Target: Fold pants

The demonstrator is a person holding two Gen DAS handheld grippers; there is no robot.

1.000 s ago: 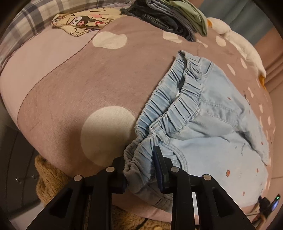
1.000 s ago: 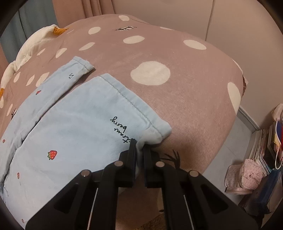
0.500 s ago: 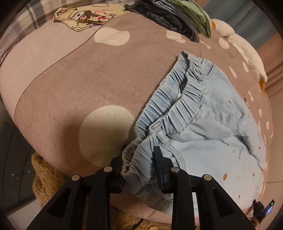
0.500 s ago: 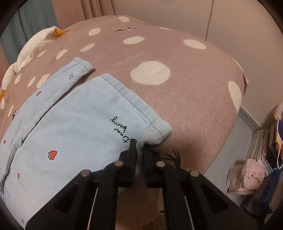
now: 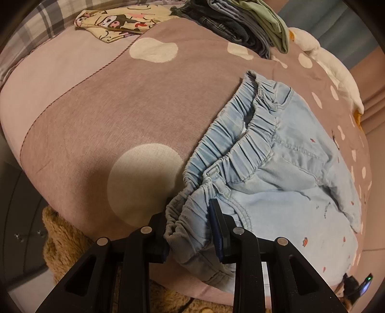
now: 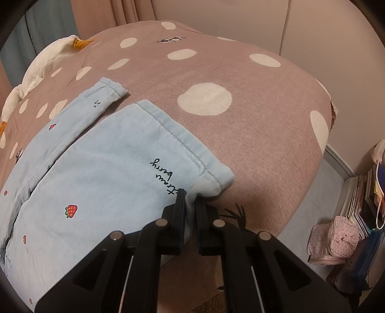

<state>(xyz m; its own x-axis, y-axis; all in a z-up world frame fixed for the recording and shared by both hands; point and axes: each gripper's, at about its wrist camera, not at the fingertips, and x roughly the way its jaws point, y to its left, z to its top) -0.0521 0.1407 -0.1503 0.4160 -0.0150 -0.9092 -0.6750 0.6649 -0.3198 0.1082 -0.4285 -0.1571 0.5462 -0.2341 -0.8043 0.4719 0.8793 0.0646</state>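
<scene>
Left wrist view: the left gripper [image 5: 189,231] clamps a bunched end of the elastic waistband of the pants [image 5: 284,173], its jaws held a moderate way apart by the thick gathered cloth between them. The pants are pale blue with small red prints and lie spread on the bed [image 5: 101,125], whose cover is dusty pink with cream spots. The gripped waistband corner sits at the near edge of the bed, beside a large cream spot. At the far side lie a pile of folded clothes [image 5: 243,21] and a yellow cartoon-print cloth [image 5: 118,21]. A white plush toy [image 5: 329,65] rests along the right edge.

In the right wrist view the right gripper [image 6: 190,204] pinches the near hem corner of one pant leg [image 6: 115,168], jaws almost together with only a thin fold of cloth between them. That leg lies flat on the bed with black script and strawberry prints showing; the other leg [image 6: 79,106] lies beside it, further off. A pink bag [image 6: 336,238] stands on the floor at right.
</scene>
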